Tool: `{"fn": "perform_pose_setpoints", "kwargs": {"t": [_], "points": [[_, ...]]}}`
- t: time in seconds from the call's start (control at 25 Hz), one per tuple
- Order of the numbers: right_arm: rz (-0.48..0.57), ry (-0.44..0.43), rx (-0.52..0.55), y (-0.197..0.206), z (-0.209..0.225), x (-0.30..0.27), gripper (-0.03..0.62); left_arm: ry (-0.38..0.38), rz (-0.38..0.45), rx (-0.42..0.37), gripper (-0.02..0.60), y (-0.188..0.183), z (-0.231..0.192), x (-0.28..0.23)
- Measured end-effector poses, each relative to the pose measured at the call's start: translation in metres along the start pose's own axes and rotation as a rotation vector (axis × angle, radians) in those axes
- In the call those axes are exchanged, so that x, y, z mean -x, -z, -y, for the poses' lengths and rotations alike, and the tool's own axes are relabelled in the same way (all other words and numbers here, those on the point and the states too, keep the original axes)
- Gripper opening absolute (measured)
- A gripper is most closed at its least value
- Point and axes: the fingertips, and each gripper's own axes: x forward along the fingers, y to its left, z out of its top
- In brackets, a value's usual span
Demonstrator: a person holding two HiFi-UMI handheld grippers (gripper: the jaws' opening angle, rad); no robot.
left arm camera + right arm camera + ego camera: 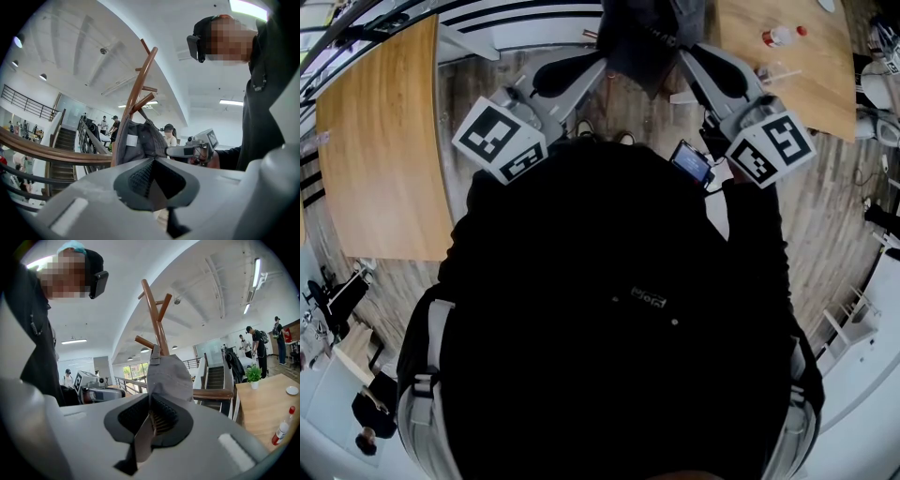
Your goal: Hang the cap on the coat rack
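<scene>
Closest to the lens, the right gripper [151, 400] has its fingers [165, 416] drawn in tight on a fold of grey cloth. This is the lower edge of the cap [171, 376], which runs down between the pads and out below them. The left gripper [153, 161] is closed right down too, its fingers [138, 179] meeting. Whether any cloth is caught there I cannot make out, and in the right gripper view it seems to sit just beside the cap rather than on it. The cap itself is up at the coat rack [153, 310], draped against the brown pole [162, 341]. Its crown faces outward in the right gripper view, and its inside and white label [131, 140] show in the left gripper view. The back strap [154, 355] reaches up to the lower peg [143, 341]; whether it is truly looped over that peg or only resting against it is hard to say. In the head view the person's dark top [609, 328] fills most of the picture, with both grippers reaching forward beyond it. I judge the hanging step to be nearly finished. The next move, as I read it, calls for the right fingers to ease apart gently so the cap's weight settles onto the peg, then a straight retreat that does not drag the cloth off.
</scene>
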Motion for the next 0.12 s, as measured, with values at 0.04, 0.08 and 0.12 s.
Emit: {"fn": "perform_pose_setpoints", "kwargs": {"t": [0.04,0.08,0.12], "points": [[0.000,0.000,-0.001,0.0000,-0.0003,0.0000,0.029,0.001,0.000,0.001,0.001,0.0000,0.0002,0.0002],[0.001,0.000,-0.003,-0.0001,-0.0005,0.0001,0.029,0.002,0.001,0.002,0.001,0.0001,0.0004,0.0004],[0.001,0.001,-0.005,-0.0001,-0.0007,0.0001,0.029,0.004,0.001,0.002,0.001,0.0001,0.0006,0.0005]]}}
